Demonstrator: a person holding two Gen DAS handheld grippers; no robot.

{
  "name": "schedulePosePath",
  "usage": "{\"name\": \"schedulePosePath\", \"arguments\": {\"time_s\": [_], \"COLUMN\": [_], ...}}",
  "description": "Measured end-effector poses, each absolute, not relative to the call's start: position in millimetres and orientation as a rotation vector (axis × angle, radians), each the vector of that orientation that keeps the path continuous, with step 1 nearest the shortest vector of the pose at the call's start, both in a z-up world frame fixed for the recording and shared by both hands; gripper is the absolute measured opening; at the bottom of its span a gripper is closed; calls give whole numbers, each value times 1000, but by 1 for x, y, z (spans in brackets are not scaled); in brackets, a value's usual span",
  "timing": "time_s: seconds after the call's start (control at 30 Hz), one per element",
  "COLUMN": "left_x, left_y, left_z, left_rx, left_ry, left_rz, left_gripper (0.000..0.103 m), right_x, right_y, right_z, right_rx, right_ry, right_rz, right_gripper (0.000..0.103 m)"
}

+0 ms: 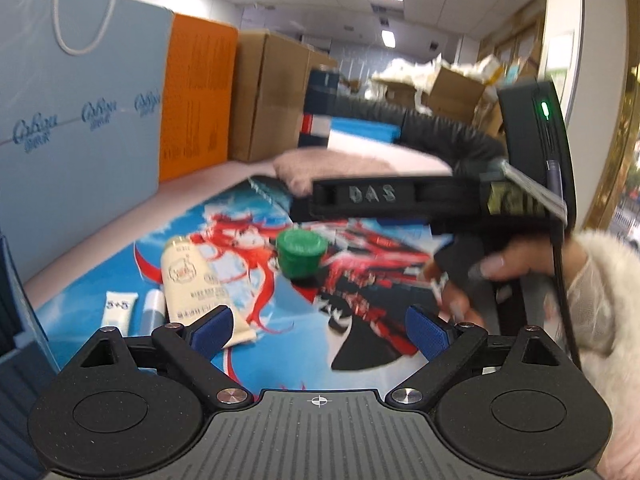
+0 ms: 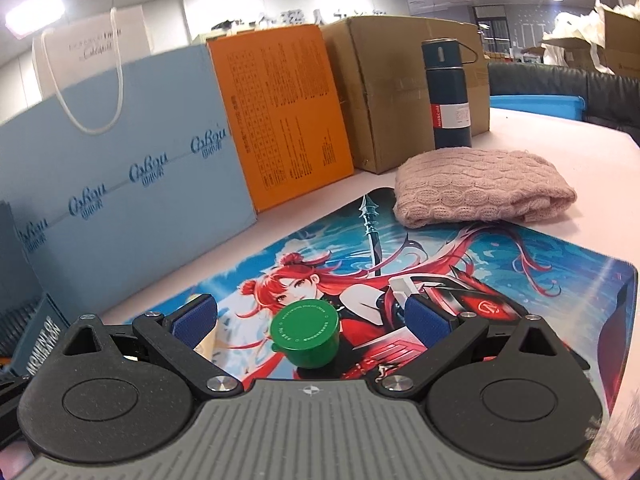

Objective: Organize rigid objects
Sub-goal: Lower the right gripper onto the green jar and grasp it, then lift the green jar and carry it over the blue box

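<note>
A small green jar stands on the anime desk mat, between the open fingers of my right gripper, not touched. In the left wrist view the same green jar sits mid-mat, with the right gripper's body above it. My left gripper is open and empty, low over the mat. A cream tube, a small white tube and a small white bottle lie to its left.
A light blue gift bag, an orange box and a cardboard box line the back. A dark blue flask stands behind a folded pink knit. A dark blue box is at the left.
</note>
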State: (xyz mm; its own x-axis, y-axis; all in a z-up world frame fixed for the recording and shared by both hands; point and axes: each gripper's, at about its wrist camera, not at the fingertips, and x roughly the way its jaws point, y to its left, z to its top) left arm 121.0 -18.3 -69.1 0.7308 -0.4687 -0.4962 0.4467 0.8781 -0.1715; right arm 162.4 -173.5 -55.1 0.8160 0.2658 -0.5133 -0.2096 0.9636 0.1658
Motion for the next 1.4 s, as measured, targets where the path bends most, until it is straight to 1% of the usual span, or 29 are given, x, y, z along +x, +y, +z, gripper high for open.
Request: {"name": "schedulePosePath", "arguments": {"time_s": [0.17,0.23,0.3,0.6,0.7,0.87,1.03,1.4], "left_x": [127,129,129,131,131,132,132,127], "left_y": [-15,-13,-12,-13,-14,-14,-13,-6], "left_z": [-74,-75,-75,-76,-77,-78,-77,-66], "left_rx": [-49,-56,-56,-50,-49,-52,-56,-107], "left_ry": [590,599,605,615,616,623,620,562], "left_rz": [-472,-462,-461,-467,-471,-468,-466,-481], "left_gripper": [95,95,95,95,95,95,95,95], "right_x": [172,175,179,186,188,190,191,183], "right_y": [-164,-159,-155,-147,-146,-143,-139,-147], "right_z": [-66,-70,-74,-88,-91,-97,-98,-85], "right_rx": [48,25,1,-58,-64,-82,-101,-28], "right_ry": [582,582,582,578,588,595,595,575], "right_rz": [253,250,245,226,230,235,249,270], "right_gripper": [98,95,87,67,62,57,47,46]}}
